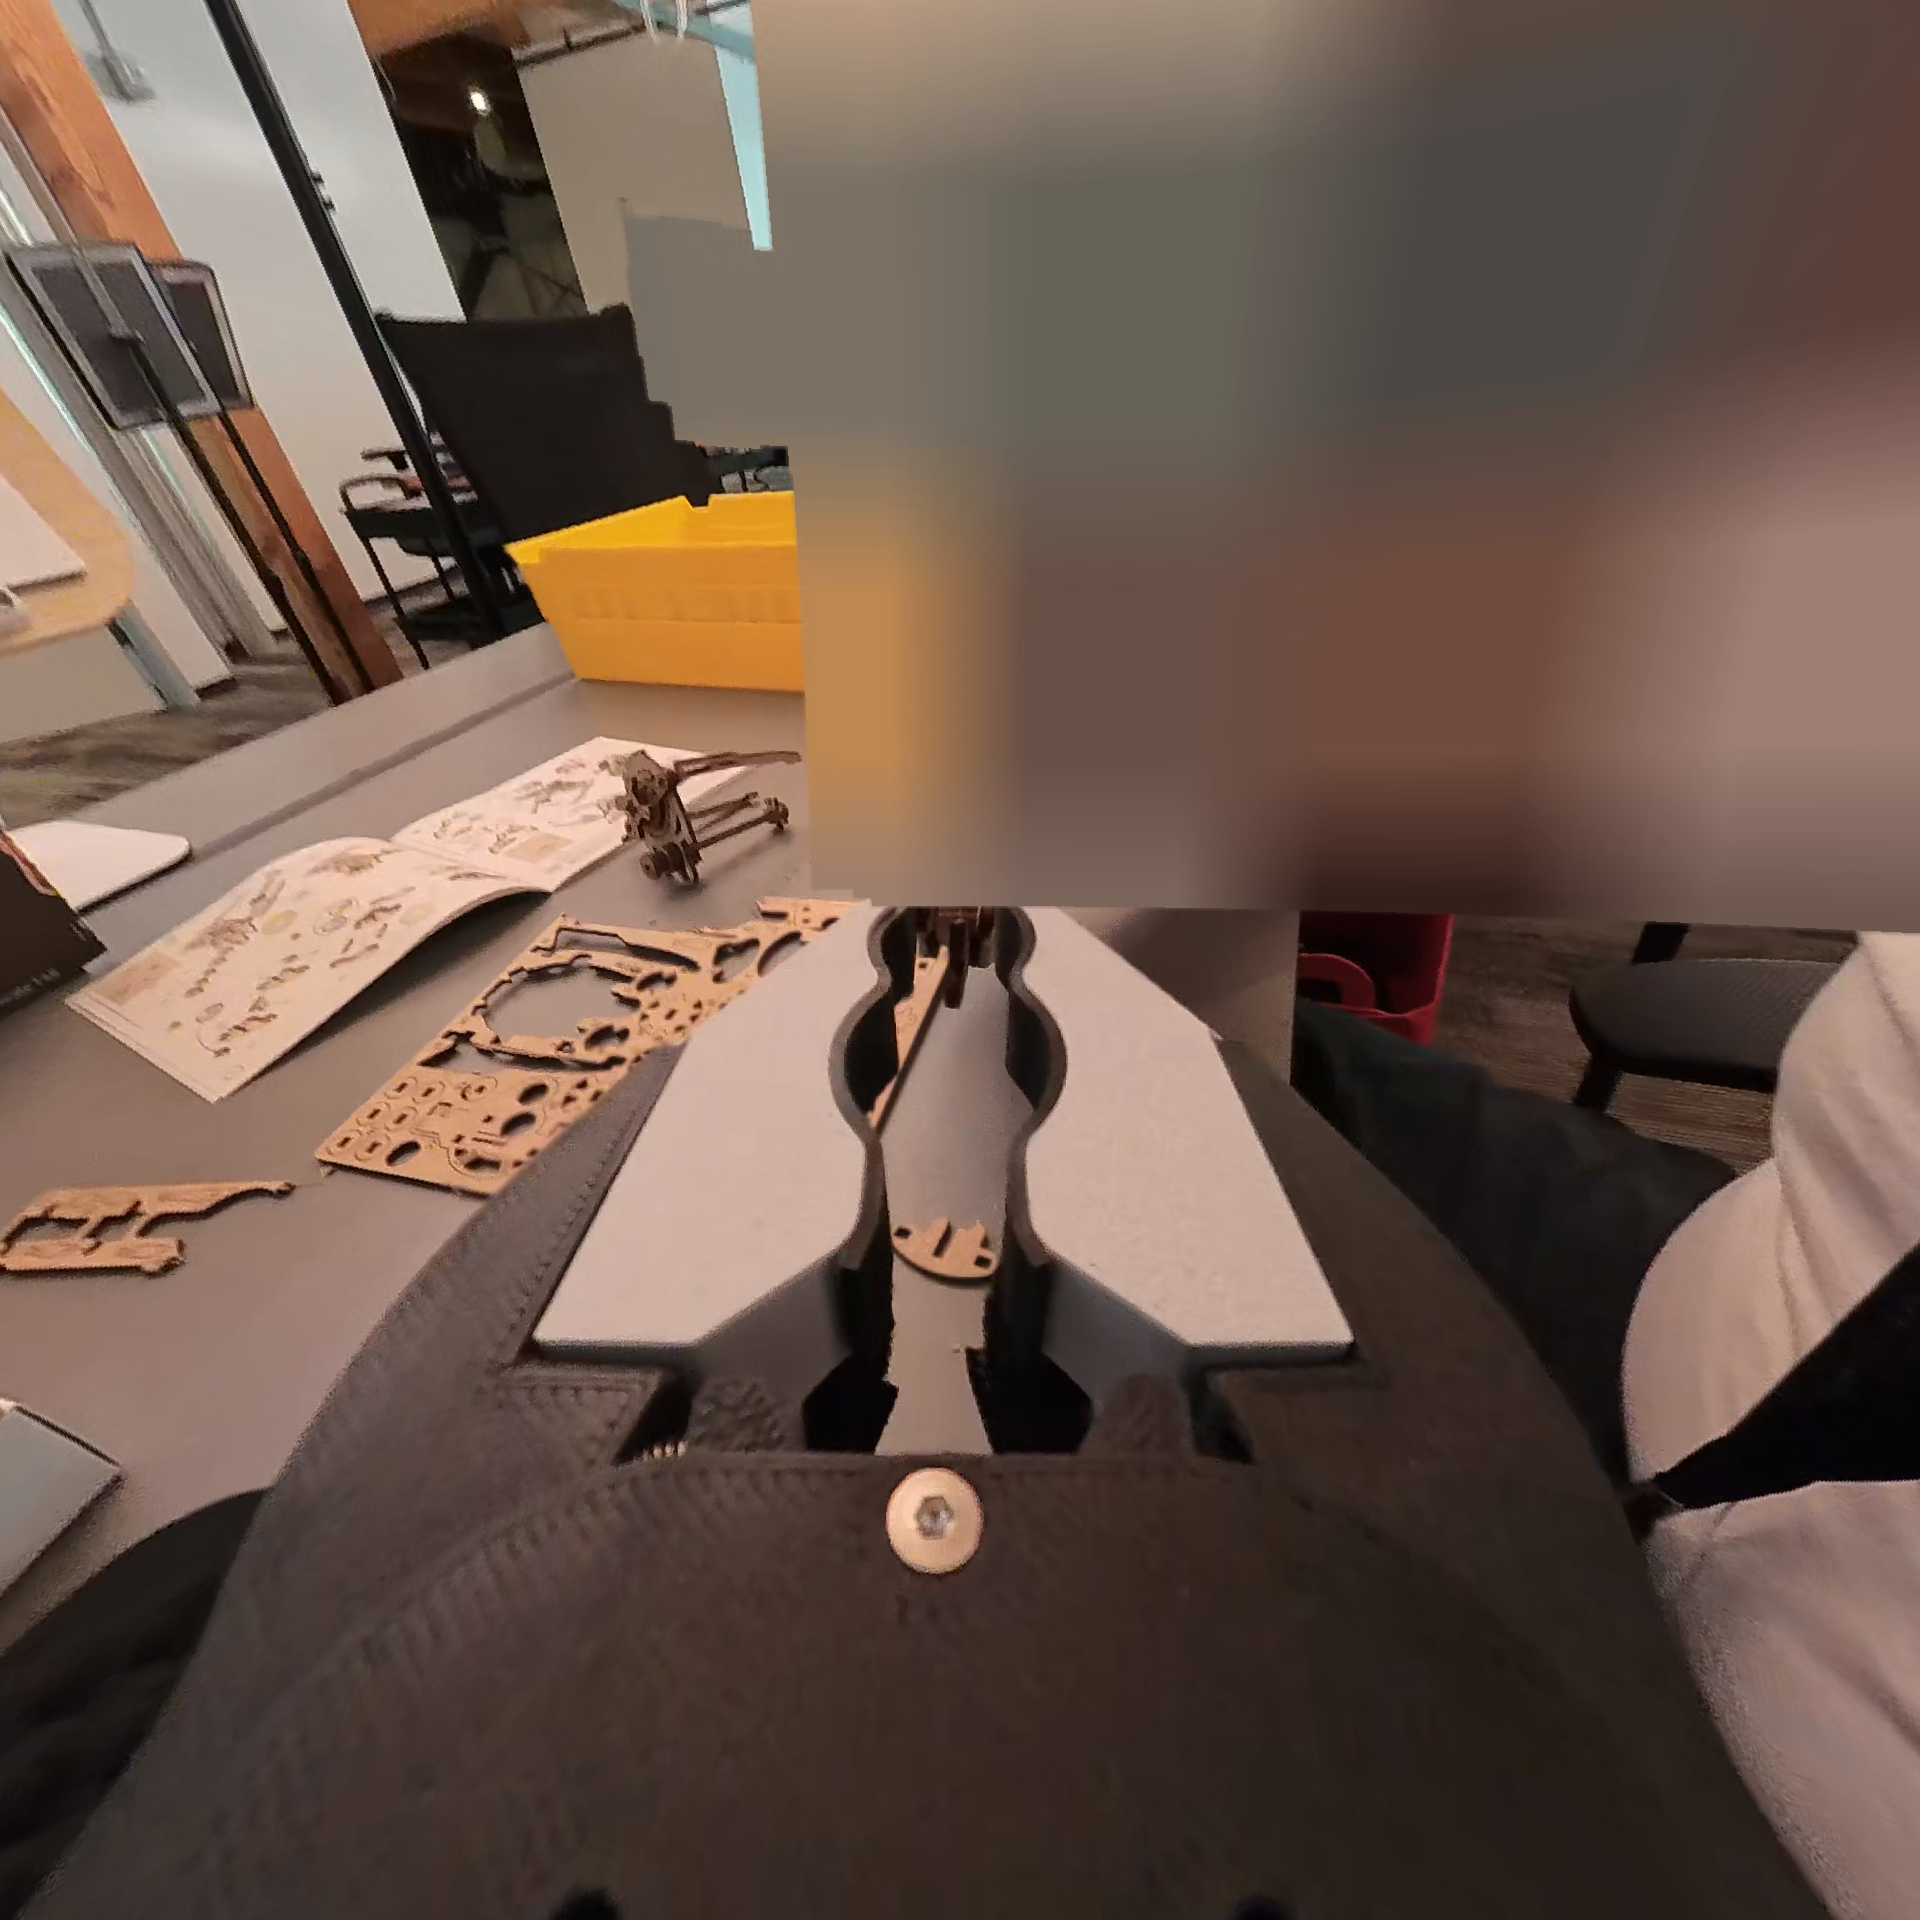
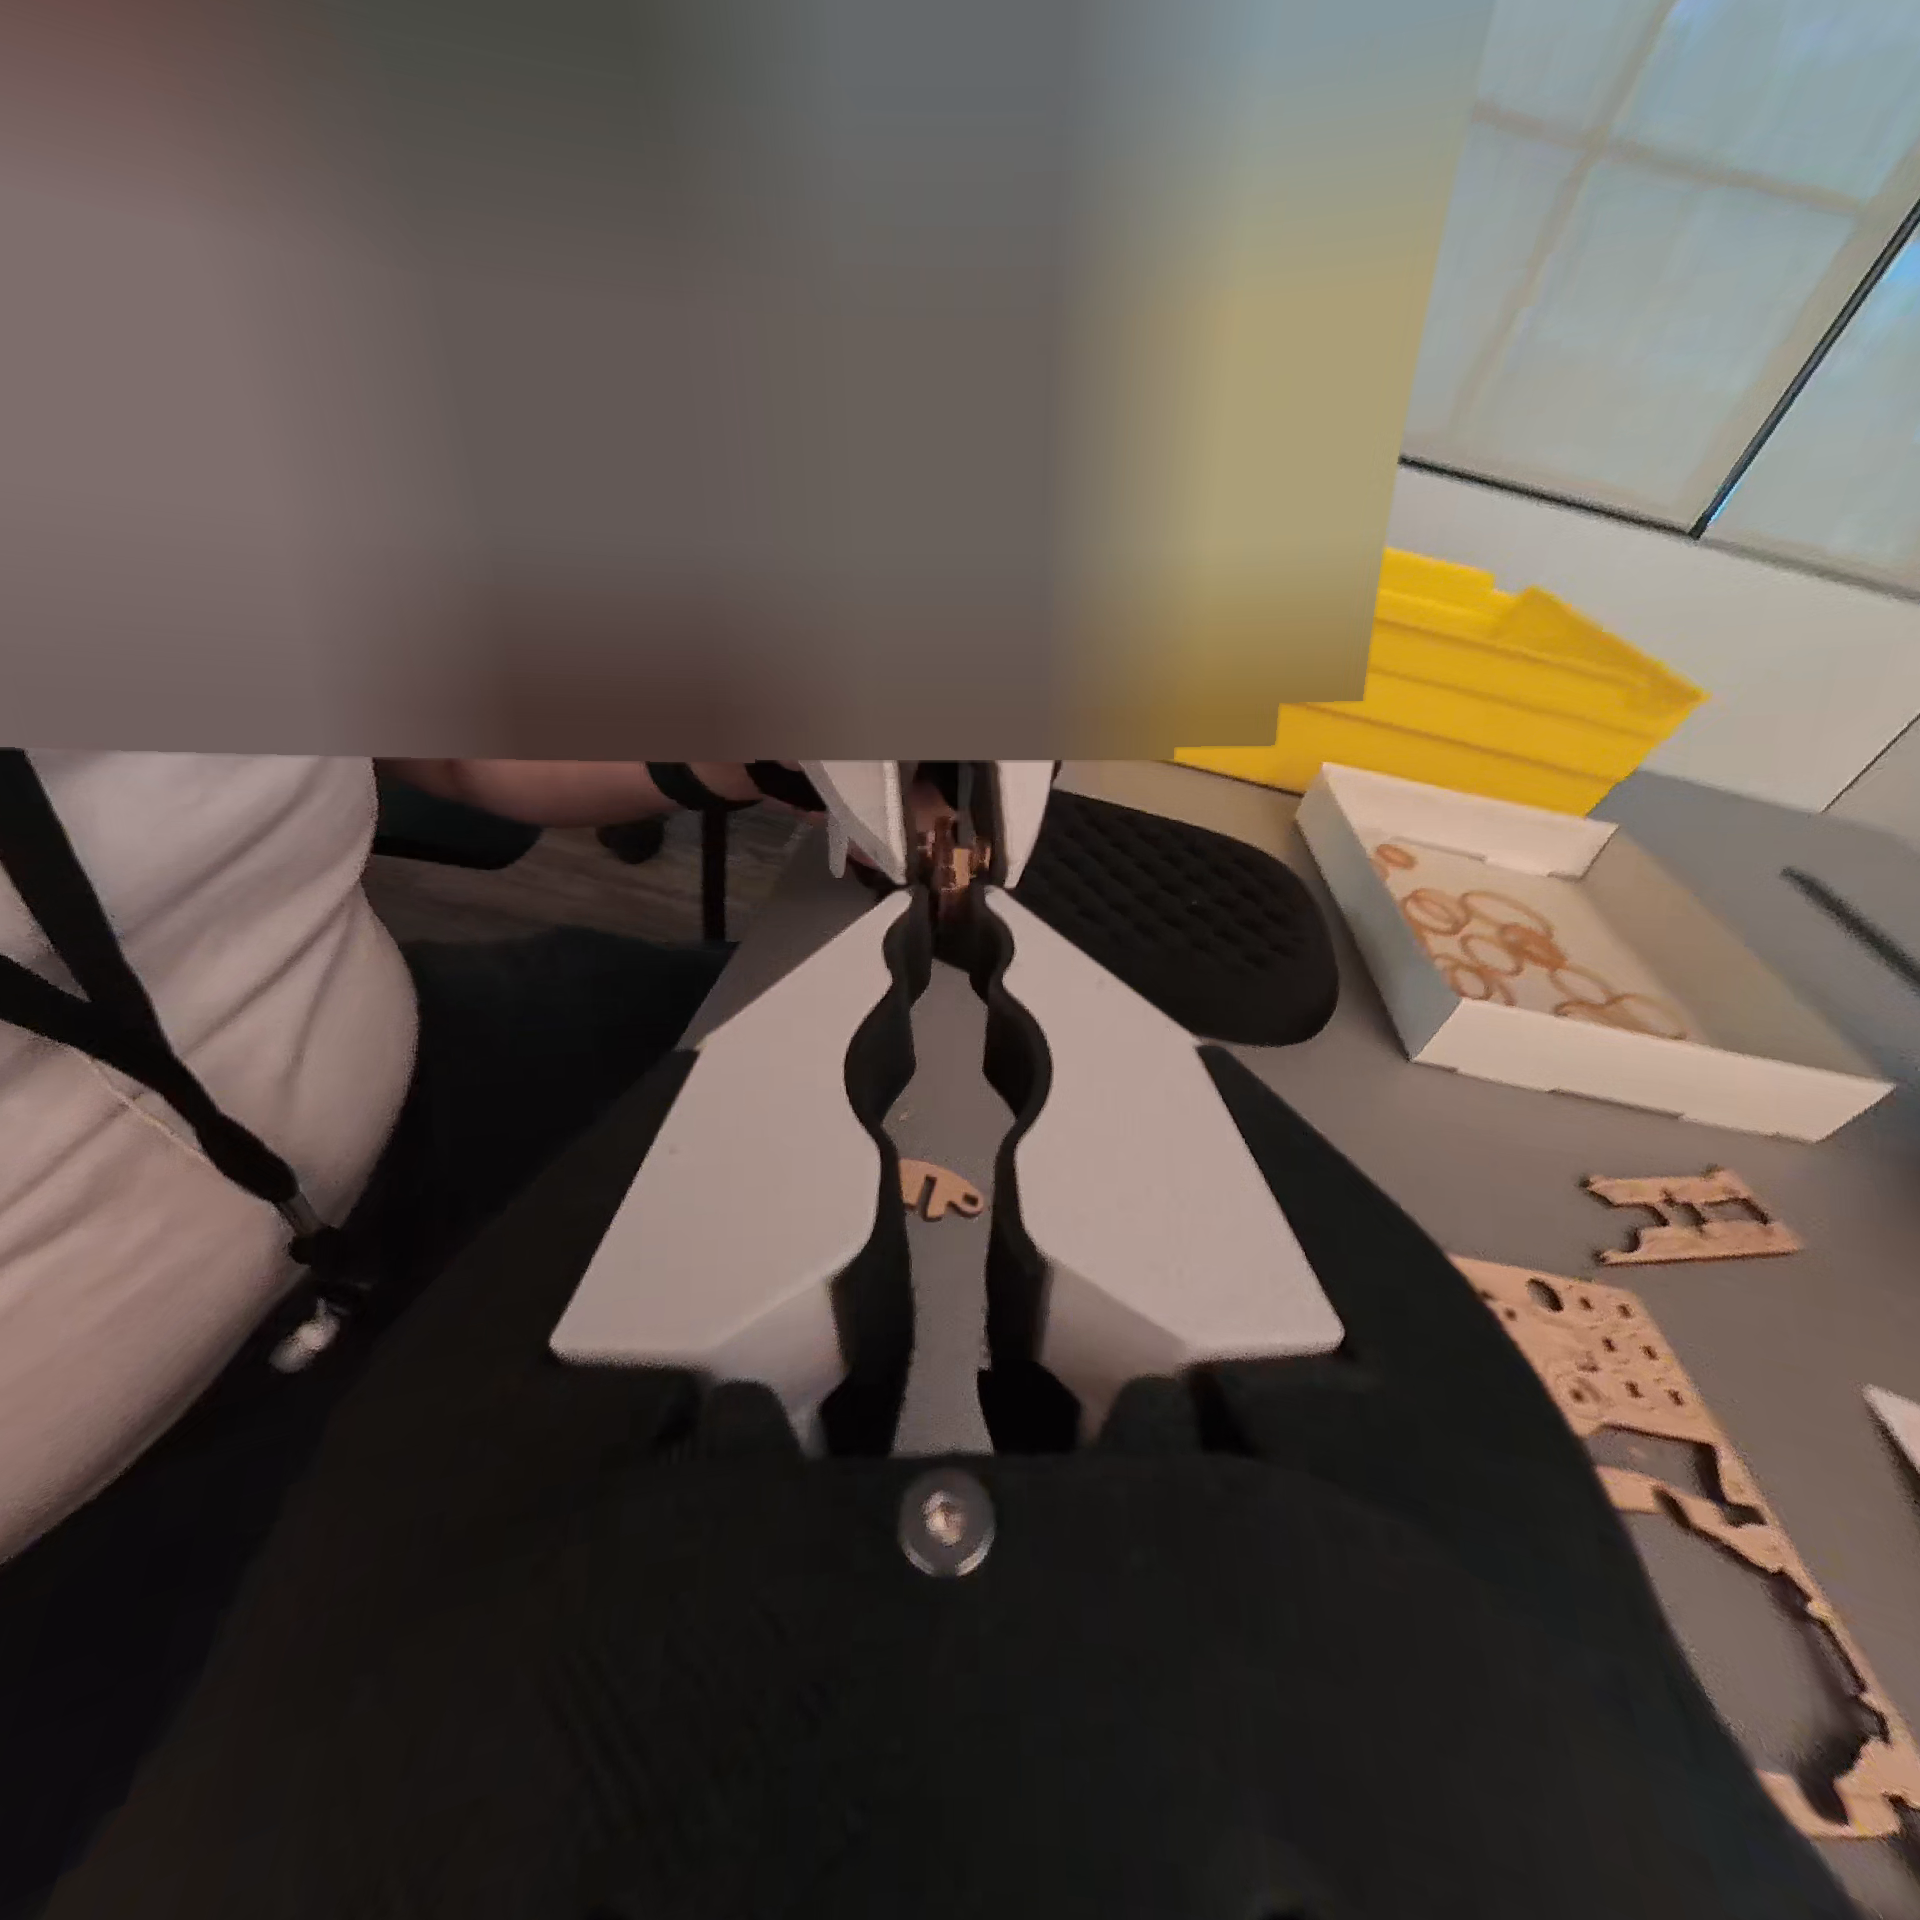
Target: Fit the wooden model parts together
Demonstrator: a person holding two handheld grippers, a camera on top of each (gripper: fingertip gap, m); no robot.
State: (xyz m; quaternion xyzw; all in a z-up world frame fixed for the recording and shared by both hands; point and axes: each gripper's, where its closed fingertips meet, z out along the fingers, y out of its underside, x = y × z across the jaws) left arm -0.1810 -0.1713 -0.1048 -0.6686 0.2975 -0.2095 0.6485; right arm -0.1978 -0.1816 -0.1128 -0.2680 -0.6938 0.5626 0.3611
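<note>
My two grippers meet tip to tip above the grey table's near edge. In the left wrist view, my left gripper is shut on a small dark wooden part; a thin wooden strip runs down-left from it between the fingers. In the right wrist view, my right gripper is shut on a small brown wooden part, and the left gripper's white fingers close on it from the far side. A small loose wooden piece lies on the table under the grippers; it also shows in the right wrist view.
A part-built wooden model stands by an open instruction booklet. Punched-out wooden sheets and an offcut lie nearby. A white box holding wooden rings, a yellow bin and a person's torso are close. The tips of both grippers are at nearly the same place. My right gripper's tips are some 9 cm from the small loose wooden piece.
</note>
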